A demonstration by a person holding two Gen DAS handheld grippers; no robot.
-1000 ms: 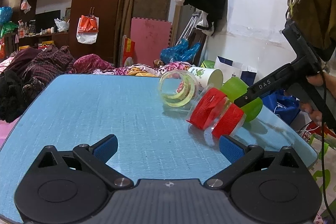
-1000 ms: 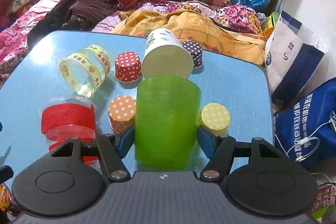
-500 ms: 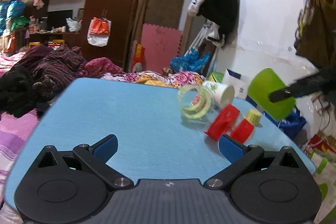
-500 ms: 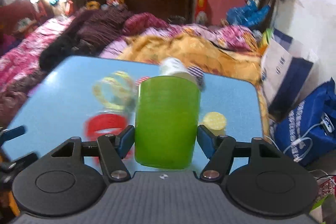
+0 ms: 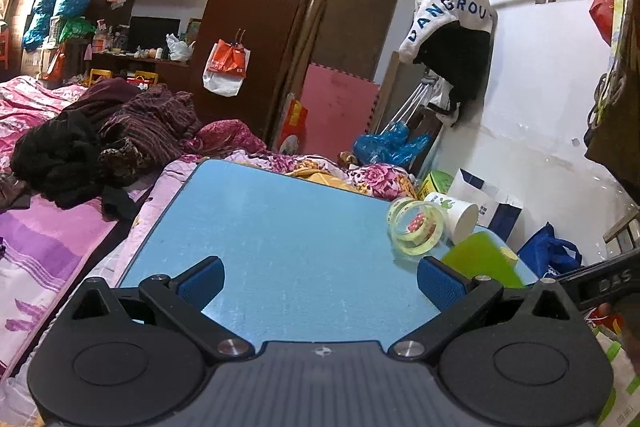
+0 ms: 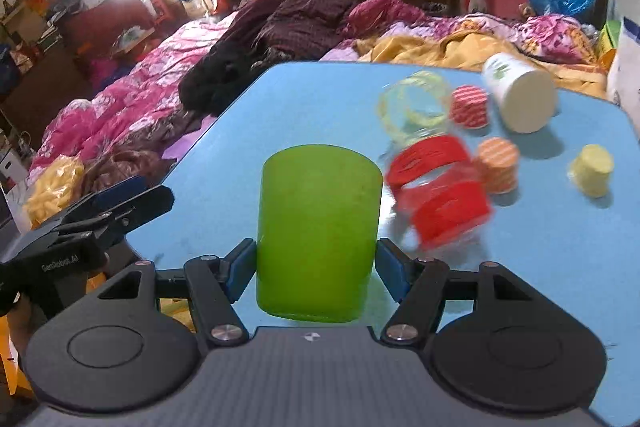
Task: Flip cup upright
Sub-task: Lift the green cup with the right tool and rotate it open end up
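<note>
Item: translucent green plastic cup (image 6: 318, 239), clamped across its lower wall by the right hand-held gripper (image 6: 316, 267), raised over the blue counter (image 6: 304, 99). Likely light, stiff, somewhat slick (mid-wall hold suits it). Left hand-held gripper (image 5: 320, 277): jaws spread, empty. At two o'clock: red-banded clear jar (image 6: 440, 195), toppled white paper cup (image 6: 520, 99).

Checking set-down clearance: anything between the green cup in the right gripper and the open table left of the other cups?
Nothing visible. The right gripper is shut on the green cup, and the table ahead and to its left shows bare. The red-banded clear cup lies just right of it, off that path.
</note>
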